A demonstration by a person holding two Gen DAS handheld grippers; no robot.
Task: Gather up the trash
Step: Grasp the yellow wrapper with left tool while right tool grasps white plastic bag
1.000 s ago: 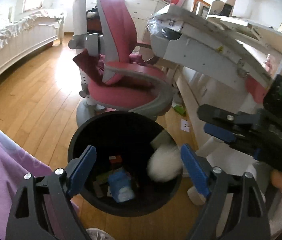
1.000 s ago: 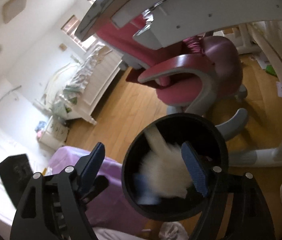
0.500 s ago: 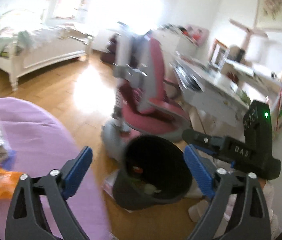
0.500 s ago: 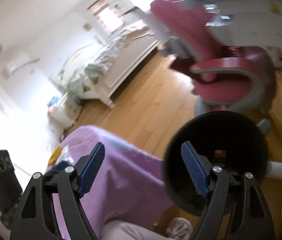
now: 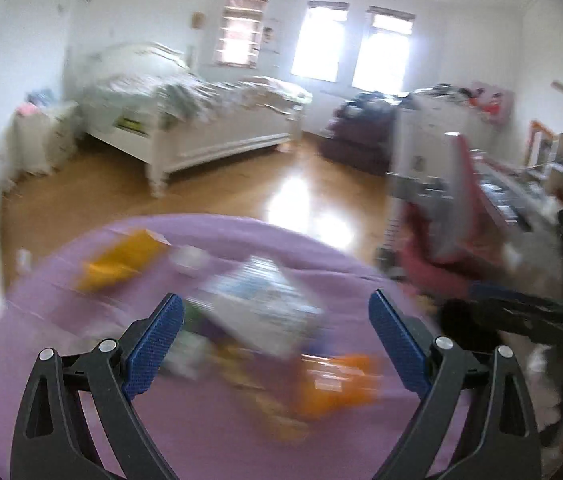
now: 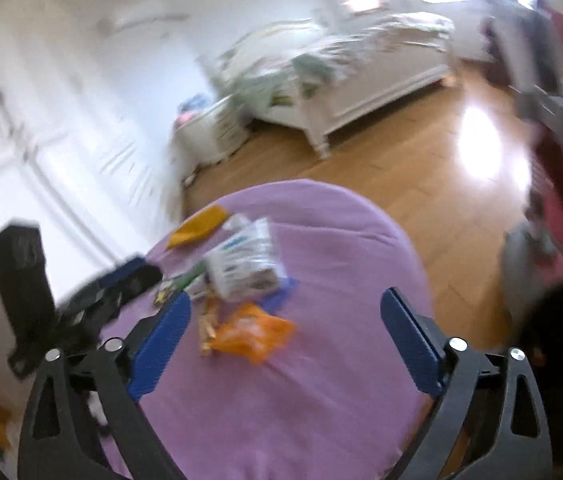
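while both views are smearing with motion blur, the left gripper (image 5: pixel 273 334) and the right gripper (image 6: pixel 285 338) are each showing jaws spread wide with nothing between them, so this is looking like the reach for the next piece of trash. the litter is lying on the purple cushion (image 6: pixel 321 400) ahead of the right claw: an orange wrapper (image 6: pixel 253 334) just beyond its fingertips, a clear printed bag (image 6: pixel 247 262) further out, a yellow packet (image 6: pixel 197 230) beyond that to the left. judging from this, the next move is calling for settling one claw over a single wrapper, probably the orange one, and pinching it; the black bin (image 6: pixel 557 312) is sitting off to the right.
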